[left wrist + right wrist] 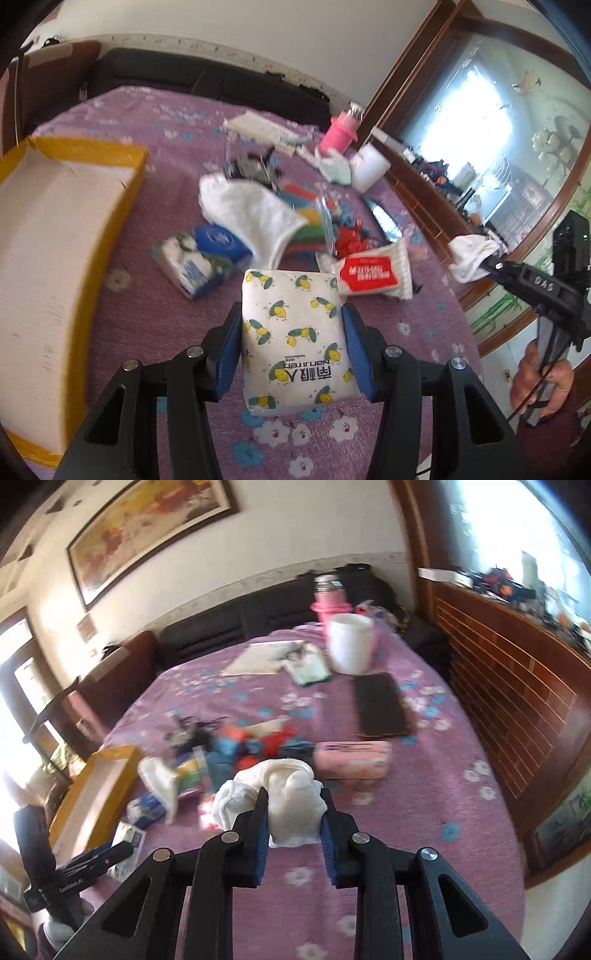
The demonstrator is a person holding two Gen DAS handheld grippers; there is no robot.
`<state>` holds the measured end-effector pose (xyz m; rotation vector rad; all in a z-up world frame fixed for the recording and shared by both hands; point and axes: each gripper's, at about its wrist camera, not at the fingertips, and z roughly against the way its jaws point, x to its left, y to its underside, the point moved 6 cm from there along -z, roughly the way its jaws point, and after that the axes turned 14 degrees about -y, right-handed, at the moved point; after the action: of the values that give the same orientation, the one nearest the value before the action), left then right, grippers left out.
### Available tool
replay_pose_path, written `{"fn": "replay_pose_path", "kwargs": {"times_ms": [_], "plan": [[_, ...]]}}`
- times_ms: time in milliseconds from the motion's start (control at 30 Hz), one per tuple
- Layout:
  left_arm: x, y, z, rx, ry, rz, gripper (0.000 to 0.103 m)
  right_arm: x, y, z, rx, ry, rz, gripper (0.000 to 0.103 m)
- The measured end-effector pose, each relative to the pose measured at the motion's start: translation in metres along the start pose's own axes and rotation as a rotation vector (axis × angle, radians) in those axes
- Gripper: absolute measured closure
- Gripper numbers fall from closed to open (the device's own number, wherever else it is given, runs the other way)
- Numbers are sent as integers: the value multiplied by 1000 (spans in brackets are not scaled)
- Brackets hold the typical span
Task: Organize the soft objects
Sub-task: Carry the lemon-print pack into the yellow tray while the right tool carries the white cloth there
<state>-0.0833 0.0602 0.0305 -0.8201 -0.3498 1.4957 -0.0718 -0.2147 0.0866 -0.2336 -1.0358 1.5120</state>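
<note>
My left gripper [291,317] is shut on a lemon-print tissue pack [295,339] and holds it above the purple bedspread [147,295]. My right gripper [293,805] is shut on a bunched white cloth [291,805]; it also shows in the left wrist view [471,258] at the right, held in the air. On the bed lie a white towel [251,214], a blue-and-white tissue pack [199,258], a red-label wipes pack [373,271] and a pink pack [351,764]. A yellow-rimmed open box [48,258] stands at the left.
A pile of coloured items [332,229], a white bucket [349,646], a pink bottle [340,133], a dark flat pad [380,705] and papers [262,657] lie on the bed. A black sofa [207,81] is behind, wooden panelling [509,716] to the right.
</note>
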Motion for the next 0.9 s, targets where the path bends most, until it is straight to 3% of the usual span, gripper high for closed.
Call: {"fn": "replay_pose_path", "kwargs": {"times_ms": [133, 233, 433, 633, 767, 867, 900], "plan": [[43, -25, 27, -43, -44, 49, 52, 65, -1, -36, 57, -127, 67, 77], [92, -49, 35, -60, -122, 104, 52, 115, -2, -71, 100, -208, 117, 77], [170, -89, 12, -24, -228, 180, 52, 202, -10, -157, 195, -320, 198, 76], [221, -111, -37, 63, -201, 322, 52, 246, -11, -248, 287, -304, 255, 76], [233, -118, -61, 86, -224, 336, 52, 251, -12, -294, 334, -264, 272, 76], [237, -121, -69, 87, -234, 356, 50, 246, -14, -311, 357, -260, 266, 74], [239, -121, -69, 84, -235, 361, 46, 245, -15, -316, 359, -257, 263, 66]]}}
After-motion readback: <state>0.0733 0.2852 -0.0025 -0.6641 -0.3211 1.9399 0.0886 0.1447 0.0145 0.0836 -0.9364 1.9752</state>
